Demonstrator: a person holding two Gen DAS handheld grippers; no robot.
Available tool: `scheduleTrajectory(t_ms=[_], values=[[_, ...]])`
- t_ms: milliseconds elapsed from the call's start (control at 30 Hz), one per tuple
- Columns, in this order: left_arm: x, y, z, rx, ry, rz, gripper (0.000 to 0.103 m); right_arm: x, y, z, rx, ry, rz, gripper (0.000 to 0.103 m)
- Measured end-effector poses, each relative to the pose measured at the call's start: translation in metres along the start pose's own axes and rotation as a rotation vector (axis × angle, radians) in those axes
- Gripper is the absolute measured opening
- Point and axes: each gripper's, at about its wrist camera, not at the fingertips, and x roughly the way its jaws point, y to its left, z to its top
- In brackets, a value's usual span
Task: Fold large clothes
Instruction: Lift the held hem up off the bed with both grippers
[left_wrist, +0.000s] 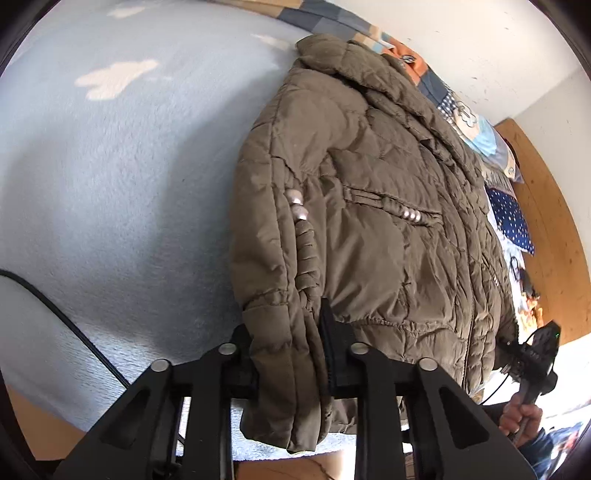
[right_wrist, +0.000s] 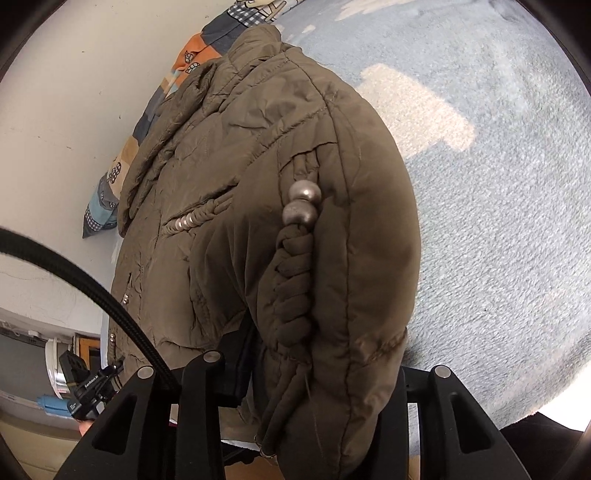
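Left gripper (left_wrist: 290, 354) pinches the olive jacket (left_wrist: 369, 221) cuff at lower centre; right gripper (right_wrist: 317, 373) clamps the other sleeve.

both wrist views close, angled down, sharing jacket (left_wrist: 369, 221)

My right gripper (right_wrist: 314, 373) hides one finger behind the puffy jacket (right_wrist: 280, 229) sleeve. The jacket's bottom runs off the picture's edge. The jacket covers most of the patterned blanket (left_wrist: 476, 125) behind it.
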Motion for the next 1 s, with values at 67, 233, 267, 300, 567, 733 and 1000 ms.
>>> scheduleTrajectory(t_ms=[67, 233, 267, 300, 567, 733, 1000], values=[[-0.004, -0.002, -0.001, 0.012, -0.015, 0.0, 0.017, -0.004, 0.007, -0.002, -0.036, -0.019, -0.006, 0.027], [-0.026, -0.01, -0.004, 0.04, -0.084, -0.007, 0.015, -0.026, 0.011, -0.005, -0.048, -0.081, 0.02, 0.023], [-0.03, -0.011, -0.005, 0.042, -0.095, -0.012, 0.015, -0.032, 0.012, -0.006, -0.053, -0.099, 0.032, 0.023], [-0.034, -0.013, -0.006, 0.048, -0.108, -0.014, 0.015, -0.037, 0.015, -0.006, -0.063, -0.112, 0.033, 0.023], [-0.049, -0.022, -0.004, 0.086, -0.165, -0.023, 0.015, -0.077, 0.038, -0.015, -0.168, -0.254, 0.09, 0.02], [-0.042, -0.017, -0.003, 0.071, -0.142, -0.001, 0.015, -0.073, 0.036, -0.012, -0.142, -0.233, 0.089, 0.02], [-0.024, -0.005, -0.01, -0.032, -0.079, 0.059, 0.027, -0.047, -0.014, -0.011, 0.124, -0.122, 0.187, 0.04]])
